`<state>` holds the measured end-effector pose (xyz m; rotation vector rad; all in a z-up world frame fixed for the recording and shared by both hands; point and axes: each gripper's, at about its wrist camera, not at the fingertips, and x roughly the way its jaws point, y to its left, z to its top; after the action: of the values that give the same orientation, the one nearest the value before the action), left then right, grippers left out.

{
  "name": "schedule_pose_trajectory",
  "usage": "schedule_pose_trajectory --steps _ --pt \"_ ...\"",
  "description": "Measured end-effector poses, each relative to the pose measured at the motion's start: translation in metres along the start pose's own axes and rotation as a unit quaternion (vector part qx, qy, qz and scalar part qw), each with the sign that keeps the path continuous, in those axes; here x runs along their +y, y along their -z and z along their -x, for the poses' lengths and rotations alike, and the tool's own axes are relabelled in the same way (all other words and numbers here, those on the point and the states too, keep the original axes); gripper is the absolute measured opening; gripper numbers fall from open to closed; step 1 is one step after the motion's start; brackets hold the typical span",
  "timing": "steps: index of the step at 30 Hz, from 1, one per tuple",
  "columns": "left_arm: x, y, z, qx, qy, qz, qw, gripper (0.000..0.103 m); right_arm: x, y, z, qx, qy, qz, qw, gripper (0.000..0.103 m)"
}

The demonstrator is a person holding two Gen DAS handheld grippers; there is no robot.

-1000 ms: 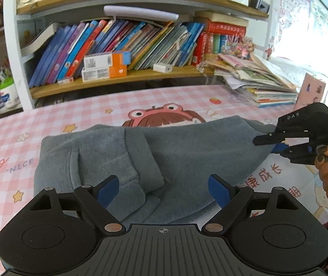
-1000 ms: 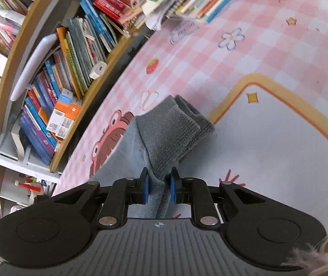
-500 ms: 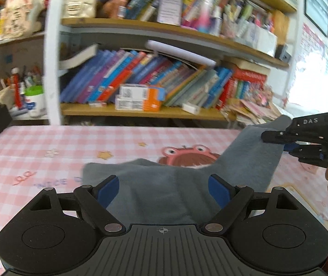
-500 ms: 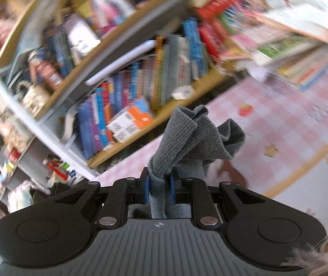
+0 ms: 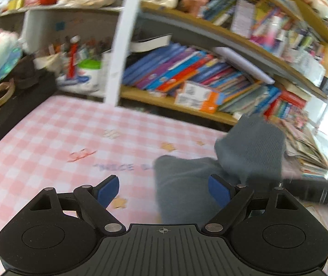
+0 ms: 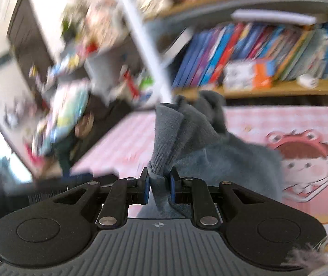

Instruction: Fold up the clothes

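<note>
Left gripper [image 5: 164,189] hangs with jaws wide apart and nothing between them, above the pink checked cloth [image 5: 60,142]. To its right the grey garment [image 5: 187,184] lies on that cloth, one ribbed end lifted (bookshelf [image 5: 210,85] behind), and the right gripper [image 6: 160,185], jaws just opening, has that ribbed end bunched between its pads.

Both grippers are black, ribbed plastic. The left gripper [image 5: 163,189] has blue pads and silver pivot screws. So has the right gripper [image 6: 160,185].
</note>
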<state>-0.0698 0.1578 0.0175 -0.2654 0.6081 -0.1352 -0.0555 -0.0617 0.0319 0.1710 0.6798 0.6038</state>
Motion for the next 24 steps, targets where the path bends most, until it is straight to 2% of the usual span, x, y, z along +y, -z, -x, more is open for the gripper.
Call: schedule_pose_trajectory --steps 3,5,6,12,16,19,24 --pt "0.018 -0.002 0.001 0.006 -0.012 0.025 0.9996 0.087 0.010 0.008 -0.028 0.057 0.002 0.008 0.998 0.032" --pt "0.024 -0.004 0.001 0.003 -0.011 0.037 0.9993 0.087 0.014 0.012 -0.036 0.077 -0.010 0.006 0.997 0.036" --pt "0.025 -0.004 0.002 0.000 -0.009 0.040 0.9992 0.087 0.016 0.013 -0.037 0.080 -0.014 0.008 0.997 0.043" --pt "0.016 -0.010 -0.004 -0.022 0.025 0.028 0.9990 0.087 0.018 0.005 -0.013 0.026 -0.018 0.020 0.999 0.060" --pt "0.001 -0.013 -0.016 -0.020 0.046 0.017 0.9986 0.087 0.003 0.003 0.010 -0.014 0.010 0.010 1.000 0.066" --pt "-0.012 -0.013 -0.026 -0.014 0.061 0.009 0.9980 0.087 -0.016 0.002 0.023 -0.036 0.033 -0.014 0.999 0.066" --pt "-0.031 -0.010 -0.044 -0.002 0.082 -0.008 0.9966 0.087 -0.050 0.005 0.035 -0.036 0.091 -0.063 0.993 0.069"
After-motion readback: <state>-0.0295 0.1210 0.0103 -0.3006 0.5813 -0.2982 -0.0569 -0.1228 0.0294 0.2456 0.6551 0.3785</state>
